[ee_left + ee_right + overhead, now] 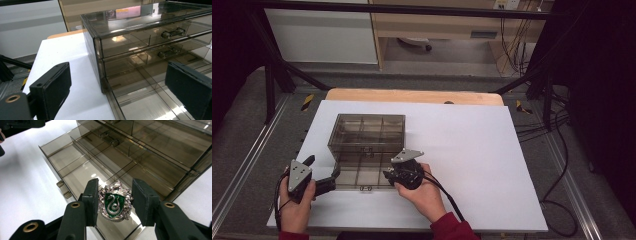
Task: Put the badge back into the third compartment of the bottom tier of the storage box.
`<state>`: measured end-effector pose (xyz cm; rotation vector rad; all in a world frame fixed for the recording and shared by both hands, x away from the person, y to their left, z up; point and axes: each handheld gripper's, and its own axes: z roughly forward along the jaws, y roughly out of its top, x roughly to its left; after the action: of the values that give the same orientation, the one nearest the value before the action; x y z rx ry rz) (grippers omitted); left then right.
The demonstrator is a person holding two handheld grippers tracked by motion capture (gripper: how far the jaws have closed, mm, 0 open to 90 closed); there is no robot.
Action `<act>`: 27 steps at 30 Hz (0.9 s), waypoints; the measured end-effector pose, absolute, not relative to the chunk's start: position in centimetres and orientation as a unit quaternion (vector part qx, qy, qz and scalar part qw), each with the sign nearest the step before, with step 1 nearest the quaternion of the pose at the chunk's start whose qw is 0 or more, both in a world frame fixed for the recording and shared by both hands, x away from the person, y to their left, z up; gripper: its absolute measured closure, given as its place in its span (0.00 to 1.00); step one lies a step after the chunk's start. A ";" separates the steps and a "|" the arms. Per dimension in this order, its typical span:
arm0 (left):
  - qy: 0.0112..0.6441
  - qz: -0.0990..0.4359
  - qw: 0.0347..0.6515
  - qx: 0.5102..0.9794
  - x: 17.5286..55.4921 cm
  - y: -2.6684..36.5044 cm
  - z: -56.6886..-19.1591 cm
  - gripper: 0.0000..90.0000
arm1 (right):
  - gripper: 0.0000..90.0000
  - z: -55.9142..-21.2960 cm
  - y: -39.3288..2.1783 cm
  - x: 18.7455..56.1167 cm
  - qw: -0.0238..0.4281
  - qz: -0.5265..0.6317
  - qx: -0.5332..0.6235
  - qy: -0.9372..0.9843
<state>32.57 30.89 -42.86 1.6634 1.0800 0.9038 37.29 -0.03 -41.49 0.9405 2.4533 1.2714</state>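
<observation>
At the time of inspection my right claw [114,203] was closed on a silver badge [115,205] with a green enamel shield and a snake on it, one pad pressing each side of it, so the pick-up was judged complete. In the right gripper view the badge hung above the near right part of the open bottom drawer [75,167] of a smoky transparent drawer box [367,131]; it had not been set down, and I could not tell whether it touched the drawer floor. The drawer was pulled well out toward me, its handle [63,190] at the front edge, and its dividers split it into several compartments, all of which looked empty. The two drawers above it were shut, their handles [172,32] in line on the front of the box. From the high view my right claw [388,175] sat at the right front corner of the drawer, resting in my hand [424,192]. My left claw [117,87] stood open, with nothing between its pads; it waited just beside the left front corner of the box, apart from it as far as I could see, with one pad on the desk side and the other over the drawer. The white desk [472,150] carried nothing else. In my judgement, what was left was to lower the badge into a compartment, release it, withdraw, and push the drawer shut, for which the left claw appeared well placed to steady the box or push the drawer front.
</observation>
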 end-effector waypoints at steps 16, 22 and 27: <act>0.441 0.369 0.463 0.675 32.6 31.0 -42.8 0.08 | 0.56 -41.4 0.0 37.2 0.109 0.439 0.334 0.827; 0.441 0.370 0.463 0.674 32.5 31.0 -42.8 0.08 | 0.56 -41.0 -0.4 37.0 0.113 0.446 0.333 0.823; 0.441 0.372 0.464 0.672 32.5 31.0 -42.7 0.08 | 0.57 -40.6 -0.7 36.8 0.118 0.450 0.332 0.820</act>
<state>32.52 31.04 -42.75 1.6521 1.0843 0.9132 36.80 -0.66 -40.58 0.9724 2.3997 1.3177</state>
